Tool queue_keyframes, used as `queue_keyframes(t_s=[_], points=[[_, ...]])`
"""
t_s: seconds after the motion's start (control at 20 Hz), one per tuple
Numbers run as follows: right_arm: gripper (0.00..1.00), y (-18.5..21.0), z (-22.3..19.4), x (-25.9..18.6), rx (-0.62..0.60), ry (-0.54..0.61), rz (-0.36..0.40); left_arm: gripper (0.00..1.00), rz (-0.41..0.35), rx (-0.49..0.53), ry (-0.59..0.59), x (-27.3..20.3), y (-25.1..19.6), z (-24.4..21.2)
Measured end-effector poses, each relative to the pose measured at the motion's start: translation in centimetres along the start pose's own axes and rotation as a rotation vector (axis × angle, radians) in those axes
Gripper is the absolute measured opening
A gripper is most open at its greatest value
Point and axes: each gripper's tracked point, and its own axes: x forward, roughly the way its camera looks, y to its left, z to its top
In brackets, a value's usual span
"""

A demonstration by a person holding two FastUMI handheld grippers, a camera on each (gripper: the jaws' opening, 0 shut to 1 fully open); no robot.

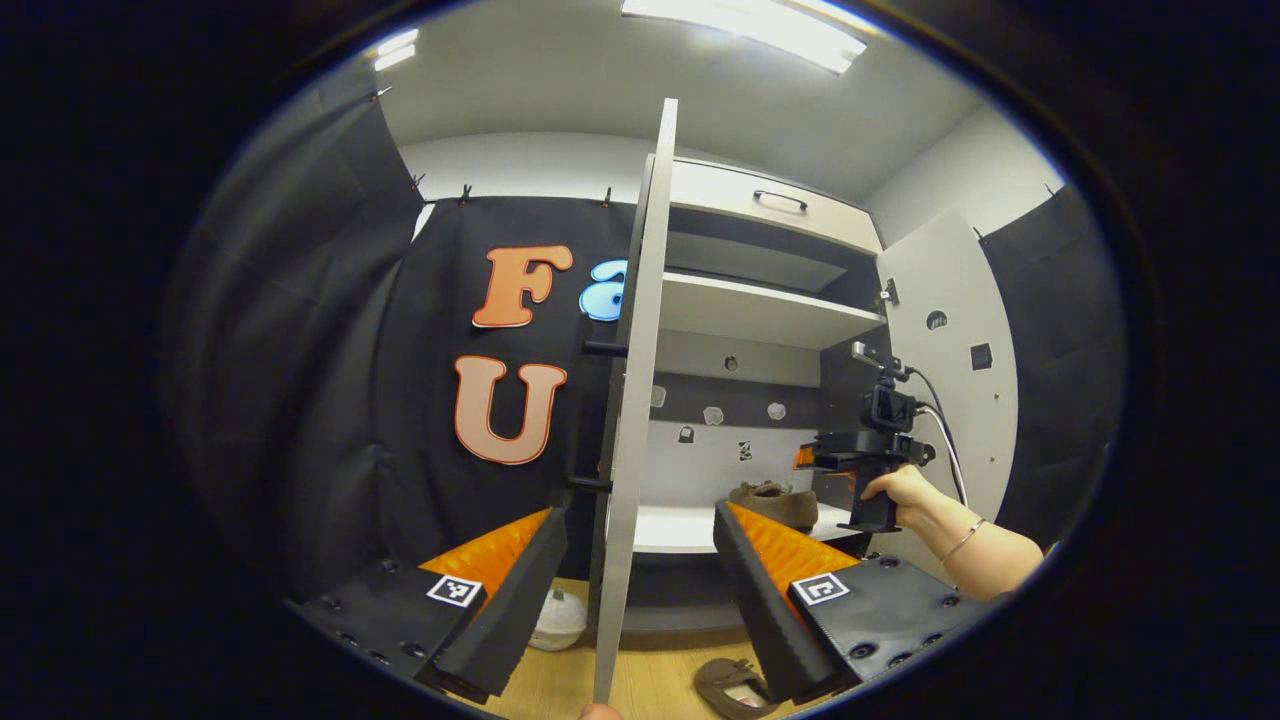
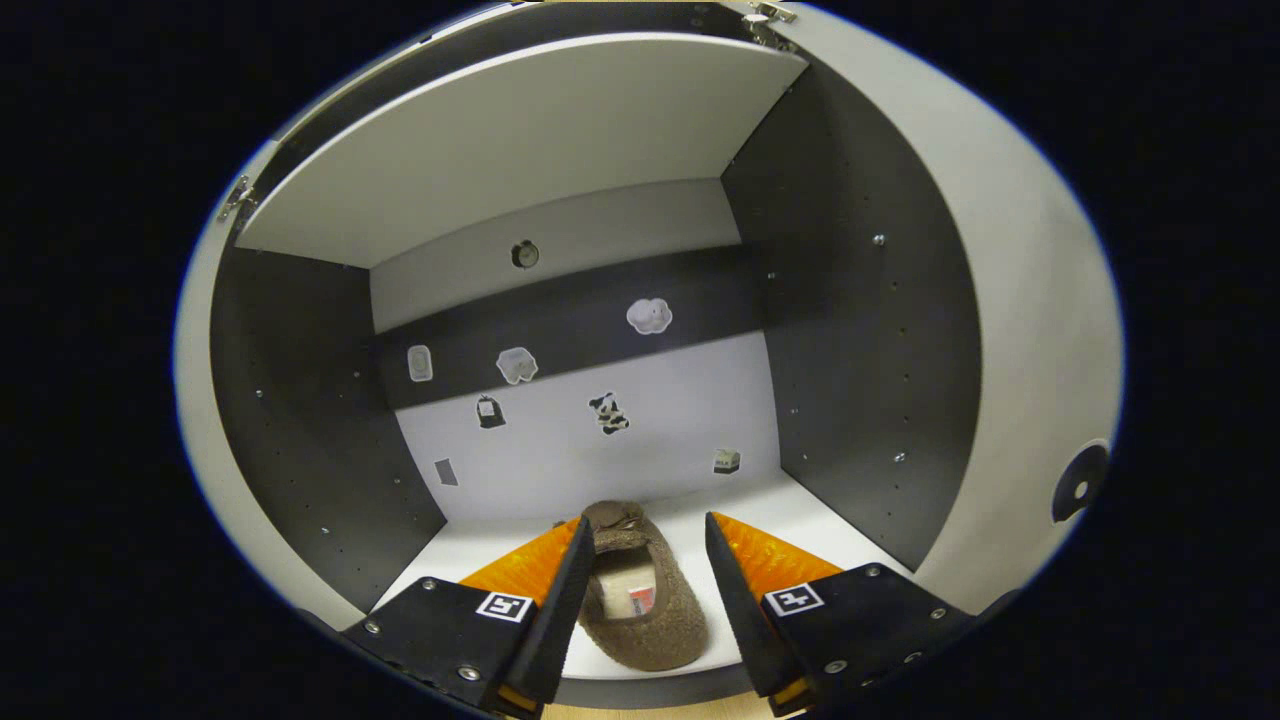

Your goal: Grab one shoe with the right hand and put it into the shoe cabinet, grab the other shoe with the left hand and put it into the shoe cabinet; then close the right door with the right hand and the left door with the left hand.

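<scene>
right gripper view looks along the right gripper (image 2: 640, 590), whose fingers stand spread with a brown shoe (image 2: 635, 600) lying between them on the white bottom shelf (image 2: 500, 545) of the shoe cabinet (image 2: 840, 330). whether either finger touches the shoe's sides i cannot tell, but they do not look pressed in, so the tool reads as released, or close to it. the shoe rests flat, toe toward the back wall, near the shelf's front edge. by my reading the first step, placing the right-hand shoe, is at its end.

left gripper view shows the left gripper (image 1: 635, 580) with its fingers spread wide and empty, one on each side of the edge of the left door (image 1: 640, 400), which stands open and runs up the middle of the view. neither finger seems to press on it. on the wooden floor (image 1: 660, 680) below lies the other shoe (image 1: 735, 688), just beside the right-hand finger. a pale round thing (image 1: 558, 620) sits on the floor behind the door. farther off, a hand (image 1: 900, 490) holds the right gripper (image 1: 835, 458) at the cabinet mouth, near the placed shoe (image 1: 775, 500), with the right door (image 1: 945, 350) swung open beyond.

the next move likely calls for the right gripper to draw straight back without dragging the shoe, then the left to drop to the floor shoe and close on its sides.
</scene>
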Motion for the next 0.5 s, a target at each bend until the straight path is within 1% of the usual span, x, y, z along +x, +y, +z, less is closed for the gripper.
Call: queue_keyframes(t_s=[0.05, 0.15, 0.2, 0.25, 0.3, 0.35, 0.4, 0.45, 0.5], points=[[0.71, -0.4, 0.4, -1.4, -0.01, -0.011, -0.001, 0.94, 0.002, -0.006, 0.002, -0.2, -0.1, -0.1], [0.76, -1.1, 1.0, -4.2, -0.029, -0.034, 0.002, 0.99, 0.003, -0.015, 0.013, -0.9, -0.3, -0.5], [0.8, -1.5, 1.2, -5.6, -0.038, -0.044, 0.001, 0.97, -0.001, -0.016, 0.02, -1.3, -0.6, -0.8], [0.82, -1.9, 1.2, -7.1, -0.047, -0.054, 0.0, 0.97, -0.01, -0.007, 0.031, -1.6, -1.1, -1.1], [0.86, -2.3, 1.2, -8.7, -0.057, -0.065, 0.001, 0.99, -0.017, 0.01, 0.039, -2.0, -1.5, -1.5], [0.94, -2.5, 1.0, -10.3, -0.073, -0.075, 0.007, 0.97, -0.017, 0.022, 0.039, -2.4, -1.8, -1.6], [0.84, -2.7, 0.8, -11.8, -0.089, -0.082, 0.014, 0.97, -0.014, 0.027, 0.042, -2.8, -2.0, -1.9], [0.92, -2.8, 0.6, -13.4, -0.102, -0.089, 0.025, 0.96, -0.01, 0.025, 0.047, -3.0, -2.2, -2.4], [0.92, -2.7, 0.4, -14.9, -0.112, -0.098, 0.039, 0.96, -0.007, 0.021, 0.054, -3.1, -2.5, -2.9]])
